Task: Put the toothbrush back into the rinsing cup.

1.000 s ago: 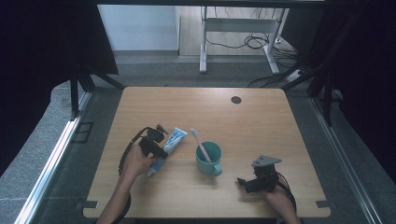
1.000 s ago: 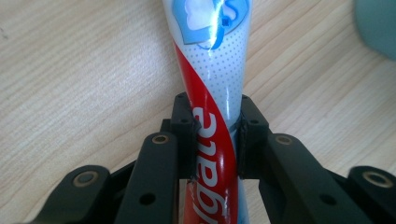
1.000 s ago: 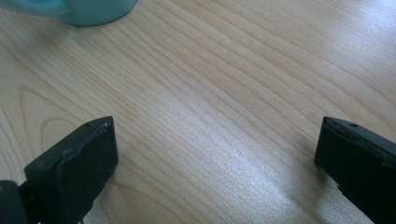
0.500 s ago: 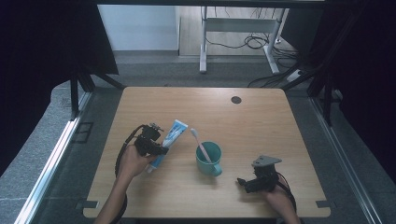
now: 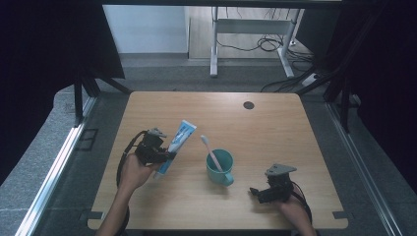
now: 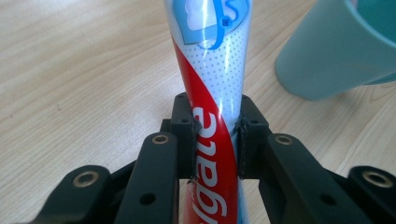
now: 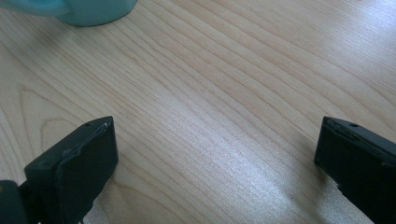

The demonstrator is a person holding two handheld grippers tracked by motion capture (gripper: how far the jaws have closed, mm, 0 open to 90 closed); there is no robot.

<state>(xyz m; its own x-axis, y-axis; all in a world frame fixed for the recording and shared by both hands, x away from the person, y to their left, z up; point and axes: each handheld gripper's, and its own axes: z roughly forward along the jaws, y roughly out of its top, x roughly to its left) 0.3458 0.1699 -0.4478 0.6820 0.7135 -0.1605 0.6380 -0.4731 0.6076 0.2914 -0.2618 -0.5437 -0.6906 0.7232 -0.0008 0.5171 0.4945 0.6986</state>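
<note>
My left gripper point(image 5: 164, 155) is shut on a red, white and blue toothpaste tube point(image 5: 176, 145), lifted and tilted up to the right, left of a teal mug point(image 5: 220, 167). In the left gripper view the two pads pinch the tube point(image 6: 217, 121) at its middle, with the mug point(image 6: 336, 51) at the upper right. A pink toothbrush point(image 5: 210, 152) leans in the mug. My right gripper point(image 5: 254, 191) rests low on the table right of the mug, its jaws wide apart over bare wood point(image 7: 215, 154). The mug's base point(image 7: 88, 9) shows at the top left of that view.
The wooden table point(image 5: 275, 128) has a round dark cable hole point(image 5: 249, 105) near its far edge. Beyond it stand a desk frame and cables on the floor. Dark curtains hang on both sides.
My left gripper has risen with the toothpaste tube, whose far end now points higher and sits closer to the mug. The right gripper has kept still.
</note>
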